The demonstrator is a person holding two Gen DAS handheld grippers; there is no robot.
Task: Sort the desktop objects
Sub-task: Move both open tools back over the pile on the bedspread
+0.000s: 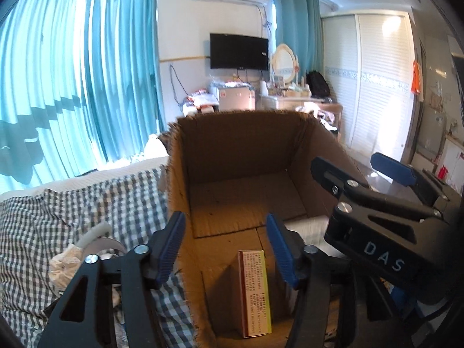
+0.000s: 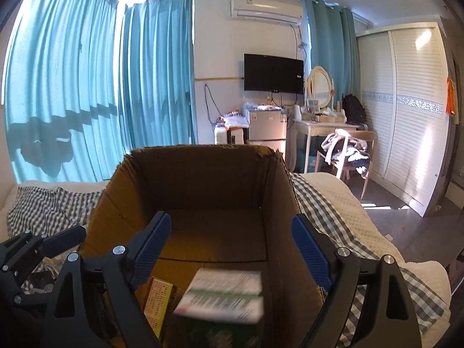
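Observation:
An open cardboard box (image 1: 240,145) (image 2: 203,179) stands on a bed in front of both grippers. My left gripper (image 1: 226,249) hangs over its near-left corner, jaws apart, pads touching nothing. Below it, an orange and yellow medicine carton (image 1: 255,293) (image 2: 158,298) stands inside the box. My right gripper (image 2: 232,250) is open over the box, and it shows from the side in the left wrist view (image 1: 359,171). A blurred white and green carton (image 2: 223,298) sits low between the right fingers, clear of both pads. The left gripper (image 2: 43,240) shows at the left edge of the right wrist view.
A grey checked blanket (image 1: 58,217) (image 2: 327,211) and a white quilt (image 2: 348,203) lie around the box. Crumpled white paper (image 1: 63,264) lies left of the box. Farther off are a small fridge (image 2: 266,127), a dressing table (image 2: 319,127) and a chair (image 2: 348,148).

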